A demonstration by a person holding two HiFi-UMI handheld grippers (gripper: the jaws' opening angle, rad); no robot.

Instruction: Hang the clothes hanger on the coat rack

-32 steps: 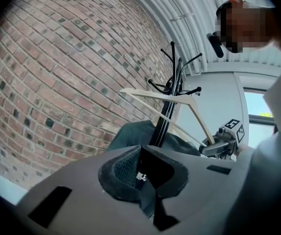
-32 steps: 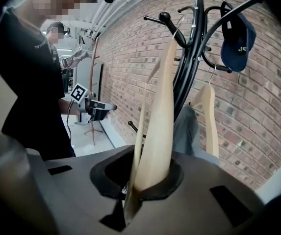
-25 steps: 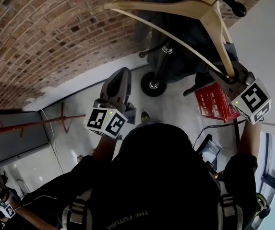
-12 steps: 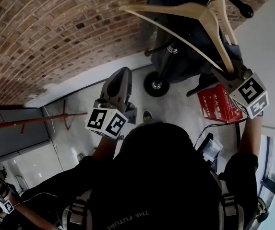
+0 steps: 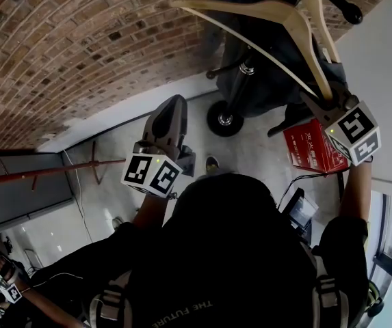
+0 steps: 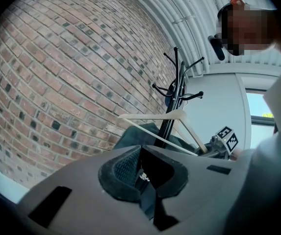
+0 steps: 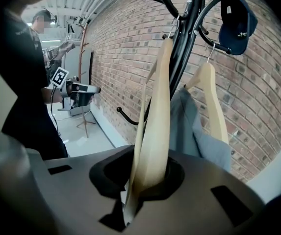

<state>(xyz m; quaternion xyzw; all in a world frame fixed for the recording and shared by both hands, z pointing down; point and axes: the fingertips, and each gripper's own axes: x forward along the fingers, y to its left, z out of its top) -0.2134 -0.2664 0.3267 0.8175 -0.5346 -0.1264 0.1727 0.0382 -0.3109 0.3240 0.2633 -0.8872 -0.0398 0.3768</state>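
A pale wooden hanger (image 5: pixel 278 29) points up and away from my right gripper (image 5: pixel 319 101), which is shut on the end of one of its arms. In the right gripper view the hanger (image 7: pixel 156 126) rises from between the jaws toward the black coat rack (image 7: pixel 183 53). Its metal hook (image 7: pixel 172 26) is right against a rack arm; I cannot tell whether it rests on it. The rack's pole (image 5: pixel 240 70) and round base (image 5: pixel 221 119) show in the head view. My left gripper (image 5: pixel 172 108) hangs apart at mid-left, shut (image 6: pixel 142 173) and holding nothing.
A second wooden hanger (image 7: pixel 210 89) with a grey-blue garment (image 7: pixel 191 126) hangs on the rack, and a dark blue cap (image 7: pixel 236 26) above it. The brick wall (image 5: pixel 79 39) runs just behind. A red box (image 5: pixel 312 149) lies on the floor. Another coat stand (image 7: pixel 84 58) is farther off.
The right gripper and its hanger have shifted slightly toward the rack and a little lower. The left gripper has stayed in place.
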